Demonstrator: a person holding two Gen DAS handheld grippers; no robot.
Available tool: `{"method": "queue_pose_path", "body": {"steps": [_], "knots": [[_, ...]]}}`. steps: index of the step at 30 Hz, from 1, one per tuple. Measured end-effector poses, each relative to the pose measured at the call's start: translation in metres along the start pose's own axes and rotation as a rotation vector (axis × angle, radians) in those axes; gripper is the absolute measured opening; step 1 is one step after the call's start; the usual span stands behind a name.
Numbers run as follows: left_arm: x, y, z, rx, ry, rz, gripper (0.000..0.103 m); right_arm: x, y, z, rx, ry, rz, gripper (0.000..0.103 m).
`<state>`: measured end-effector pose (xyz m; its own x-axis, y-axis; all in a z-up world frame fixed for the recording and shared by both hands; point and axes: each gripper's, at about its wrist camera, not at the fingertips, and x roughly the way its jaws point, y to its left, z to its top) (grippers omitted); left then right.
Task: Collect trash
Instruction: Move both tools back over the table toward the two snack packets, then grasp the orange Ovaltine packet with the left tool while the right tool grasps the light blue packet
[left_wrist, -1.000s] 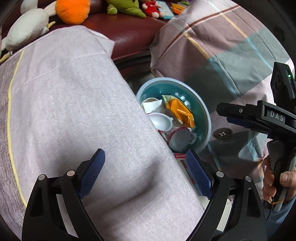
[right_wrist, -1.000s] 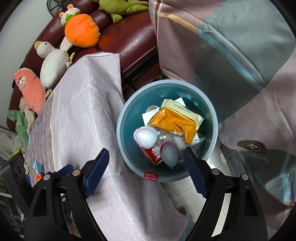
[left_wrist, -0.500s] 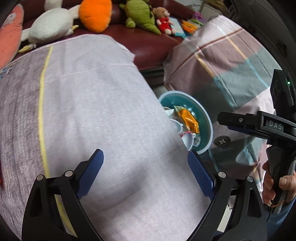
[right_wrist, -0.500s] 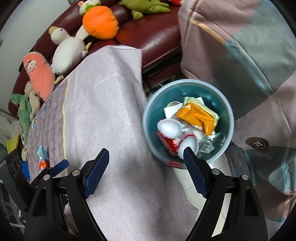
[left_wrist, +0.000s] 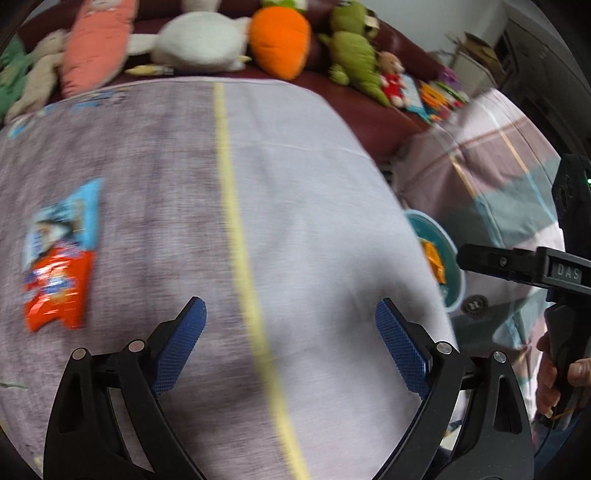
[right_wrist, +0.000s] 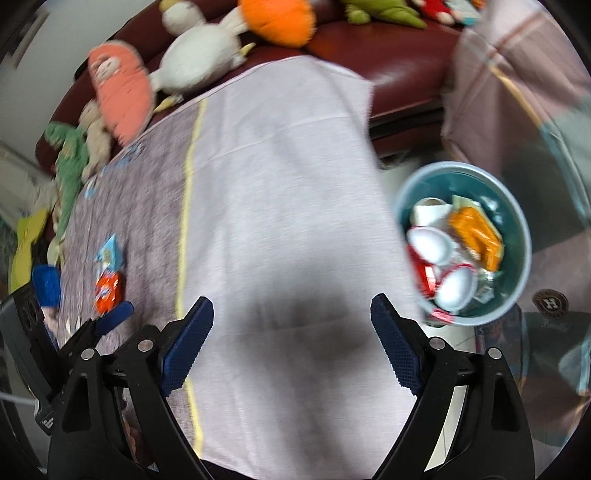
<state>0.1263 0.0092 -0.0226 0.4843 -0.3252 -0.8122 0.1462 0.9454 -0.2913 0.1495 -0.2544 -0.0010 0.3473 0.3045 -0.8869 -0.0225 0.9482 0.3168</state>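
A teal trash bin (right_wrist: 519, 258) stands on the floor right of the cloth-covered table, holding an orange wrapper (right_wrist: 476, 230), white egg-shaped shells and red packaging. Its rim shows in the left wrist view (left_wrist: 448, 254). An orange-and-blue snack wrapper (left_wrist: 57, 254) lies on the grey cloth at the left; it also shows in the right wrist view (right_wrist: 109, 273). My left gripper (left_wrist: 290, 330) is open and empty above the table. My right gripper (right_wrist: 291, 326) is open and empty above the table's right part.
The table cloth (left_wrist: 295, 221) has a yellow stripe (left_wrist: 236, 221). Plush toys (left_wrist: 207, 40) line a dark red sofa (right_wrist: 399, 48) behind it. A plaid blanket (left_wrist: 498, 158) lies at the right, beyond the bin. The right gripper's body (left_wrist: 535, 269) shows in the left wrist view.
Both grippers have swung left, away from the bin and over the table. The snack wrapper has come into the left wrist view. Both stay open.
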Motion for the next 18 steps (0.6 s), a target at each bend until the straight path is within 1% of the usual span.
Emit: {"method": "queue_pose_path", "body": {"steps": [8,11,15,16,18], "knots": [[-0.038,0.109,-0.008,-0.183,-0.06,0.107,0.093,0.035,0.086,0.002,-0.151,0.075,0.018,0.083],[-0.046,0.147,-0.012,-0.236,-0.065,0.153,0.093,0.05,0.118,0.005,-0.207,0.105,0.028,0.083],[-0.048,0.178,-0.018,-0.28,-0.058,0.176,0.093,0.069,0.16,0.009,-0.287,0.141,0.034,0.083],[-0.048,0.184,-0.019,-0.288,-0.058,0.176,0.093,0.076,0.175,0.011,-0.315,0.154,0.042,0.083],[-0.047,0.193,-0.018,-0.299,-0.059,0.174,0.093,0.084,0.192,0.013,-0.344,0.167,0.054,0.083]]}}
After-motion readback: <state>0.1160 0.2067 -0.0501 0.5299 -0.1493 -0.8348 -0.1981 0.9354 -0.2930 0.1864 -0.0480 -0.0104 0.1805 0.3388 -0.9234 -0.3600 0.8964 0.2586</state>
